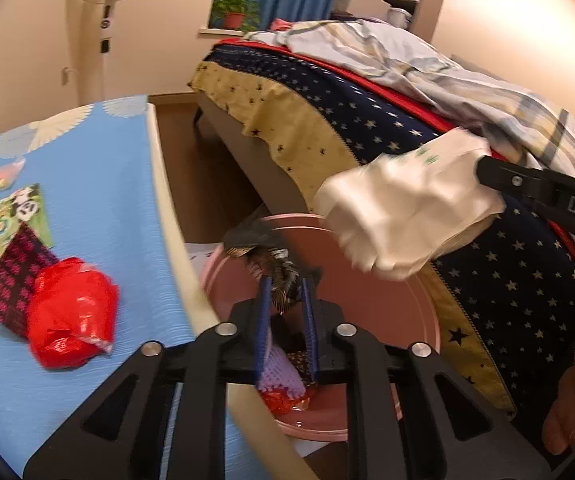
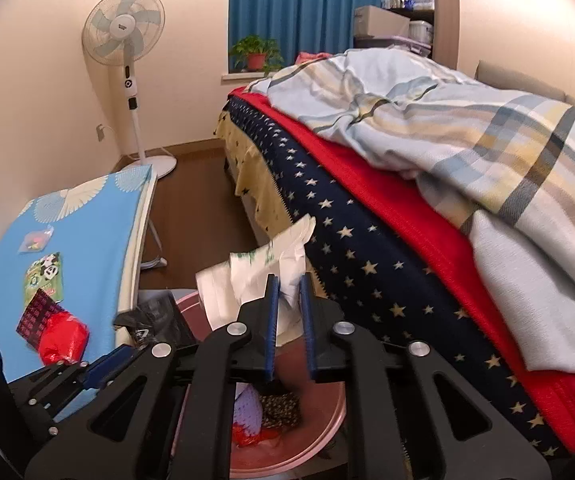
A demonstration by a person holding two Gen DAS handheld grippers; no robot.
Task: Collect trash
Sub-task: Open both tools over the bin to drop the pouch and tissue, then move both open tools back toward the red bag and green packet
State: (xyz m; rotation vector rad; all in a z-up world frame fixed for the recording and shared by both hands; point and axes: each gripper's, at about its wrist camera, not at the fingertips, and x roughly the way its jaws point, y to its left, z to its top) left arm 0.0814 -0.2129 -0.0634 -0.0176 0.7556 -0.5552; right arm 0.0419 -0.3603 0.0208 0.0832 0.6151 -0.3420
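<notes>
Pinching one dark wrapper (image 1: 275, 268), left claw (image 1: 286, 296); right claw (image 2: 287, 300) grips one white bag (image 2: 259, 276) over one basin (image 1: 387, 300).

The only lettering that reads clearly is "DAS", in pale capitals on the black arm of the right gripper (image 1: 543, 196) at the frame's edge, while the green marks on the white plastic bag (image 1: 407, 208) are probably print, too blurred to read.
</notes>
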